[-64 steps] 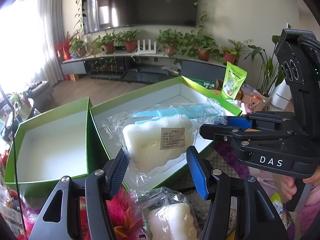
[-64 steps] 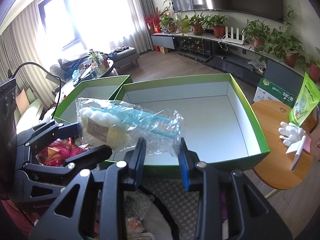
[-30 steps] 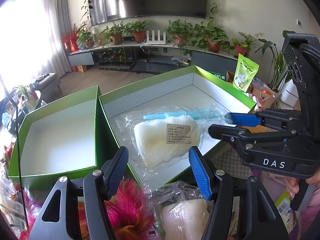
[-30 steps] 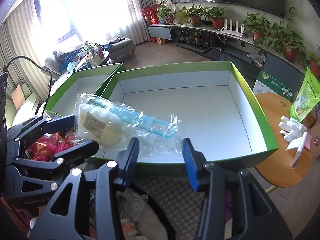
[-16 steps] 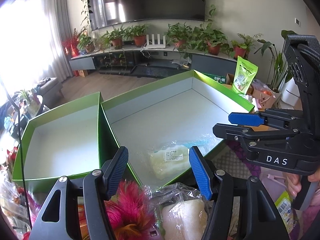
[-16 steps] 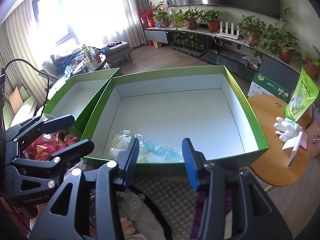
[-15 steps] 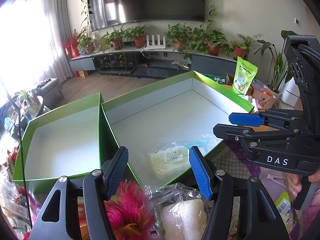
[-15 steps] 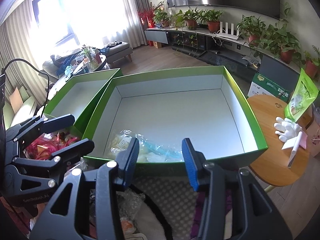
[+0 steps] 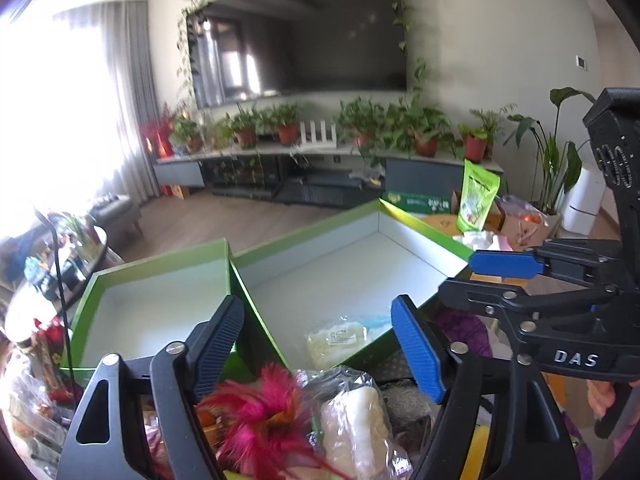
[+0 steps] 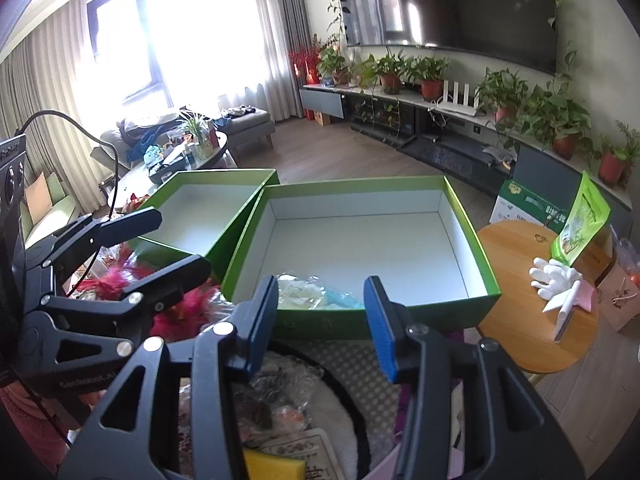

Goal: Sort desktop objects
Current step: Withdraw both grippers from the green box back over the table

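Note:
A bagged white sponge brush with a blue handle (image 9: 339, 339) lies at the near edge inside the large green box (image 9: 420, 227); it also shows in the right wrist view (image 10: 310, 293) inside that box (image 10: 486, 268). My left gripper (image 9: 318, 344) is open and empty, above a pile with a pink feather toy (image 9: 264, 412) and a second bagged white sponge (image 9: 356, 420). My right gripper (image 10: 322, 318) is open and empty, just in front of the box's near wall.
A smaller green box (image 9: 160, 256) stands left of the large one. A round wooden side table (image 10: 532, 320) at right carries a white glove (image 10: 554, 274) and a green snack bag (image 10: 582, 218). Loose packets and a yellow sponge (image 10: 272, 466) lie below my right gripper.
The bagged sponge brush was held up by my right gripper, then let go; it now lies in the large box. Both grippers have drawn back and tilted upward.

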`<action>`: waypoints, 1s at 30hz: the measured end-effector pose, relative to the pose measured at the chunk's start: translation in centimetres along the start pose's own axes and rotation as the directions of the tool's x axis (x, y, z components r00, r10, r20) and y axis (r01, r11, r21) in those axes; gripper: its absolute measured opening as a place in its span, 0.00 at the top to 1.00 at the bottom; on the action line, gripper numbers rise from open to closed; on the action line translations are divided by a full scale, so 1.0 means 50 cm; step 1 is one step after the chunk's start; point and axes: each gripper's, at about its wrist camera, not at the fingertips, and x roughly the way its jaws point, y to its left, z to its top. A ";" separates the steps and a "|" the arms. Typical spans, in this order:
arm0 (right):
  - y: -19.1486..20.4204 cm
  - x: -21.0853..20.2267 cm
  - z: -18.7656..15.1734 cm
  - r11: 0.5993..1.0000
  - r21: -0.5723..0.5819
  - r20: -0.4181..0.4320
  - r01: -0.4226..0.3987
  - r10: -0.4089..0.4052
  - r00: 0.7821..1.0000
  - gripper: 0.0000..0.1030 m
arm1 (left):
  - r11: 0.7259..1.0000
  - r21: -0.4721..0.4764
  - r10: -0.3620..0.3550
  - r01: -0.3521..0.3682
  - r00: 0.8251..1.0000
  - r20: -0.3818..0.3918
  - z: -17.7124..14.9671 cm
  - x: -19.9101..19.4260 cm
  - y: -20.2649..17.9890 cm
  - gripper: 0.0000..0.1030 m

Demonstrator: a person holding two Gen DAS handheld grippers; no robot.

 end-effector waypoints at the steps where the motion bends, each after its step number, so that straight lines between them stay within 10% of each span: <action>1: 0.008 -0.014 -0.004 1.000 -0.006 0.012 0.002 -0.002 1.000 0.55 | 1.000 0.005 0.016 -0.016 1.000 0.014 -0.004 -0.012 -0.003 0.22; 30: 0.198 -0.222 -0.151 0.995 -0.084 0.100 -0.051 0.060 0.993 0.50 | 0.987 -0.034 0.161 -0.158 0.975 0.151 -0.138 -0.301 0.010 0.04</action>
